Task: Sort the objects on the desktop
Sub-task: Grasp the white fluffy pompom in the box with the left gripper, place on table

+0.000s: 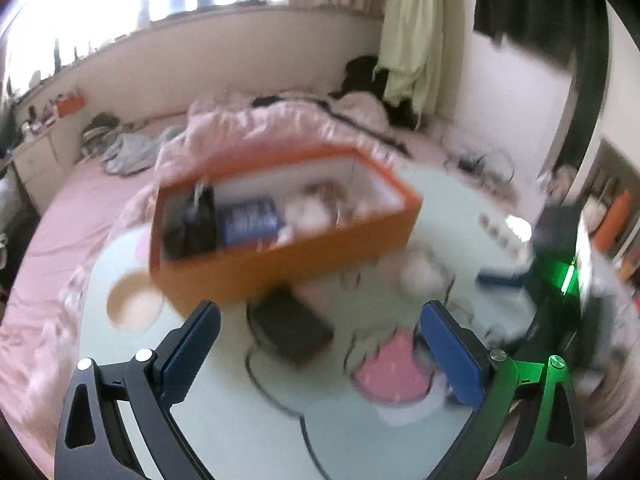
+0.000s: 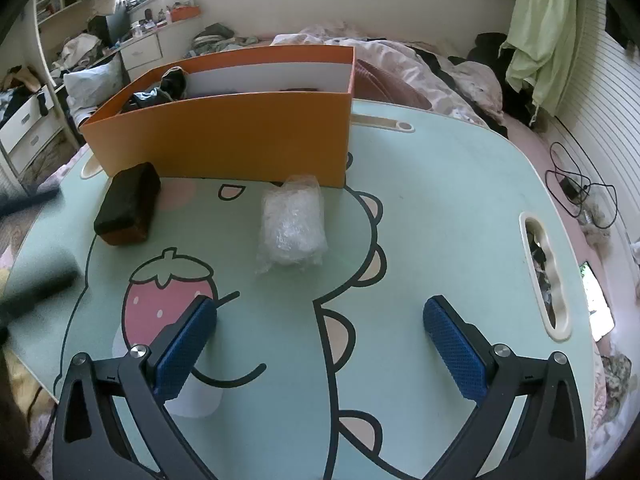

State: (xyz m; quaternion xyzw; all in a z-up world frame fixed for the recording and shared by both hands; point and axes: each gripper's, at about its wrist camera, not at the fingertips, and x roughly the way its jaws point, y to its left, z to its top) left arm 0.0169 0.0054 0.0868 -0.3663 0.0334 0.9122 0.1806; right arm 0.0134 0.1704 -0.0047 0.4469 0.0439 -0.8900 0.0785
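Note:
An orange box (image 2: pixel 224 136) stands at the far side of the pale green cartoon-printed table (image 2: pixel 440 200); dark items lie in its left end. The blurred left wrist view shows the same orange box (image 1: pixel 280 264) holding dark things and a blue packet (image 1: pixel 250 220). A black case (image 2: pixel 128 204) lies in front of the box at the left, and a clear plastic bag (image 2: pixel 292 224) lies mid-table. My right gripper (image 2: pixel 320 320) hangs open above the table, short of the bag, nothing between its fingers. My left gripper (image 1: pixel 320 320) is open too, with the black case (image 1: pixel 290 330) beyond its fingertips.
A slot handle (image 2: pixel 544 272) is cut into the table's right edge. A bed with pink bedding (image 2: pixel 400 64) surrounds the table. Cables (image 2: pixel 576 188) lie at the right. Drawers and shelves (image 2: pixel 28 120) stand at the left. The other gripper's dark, blurred shape (image 2: pixel 36 280) shows at the left edge.

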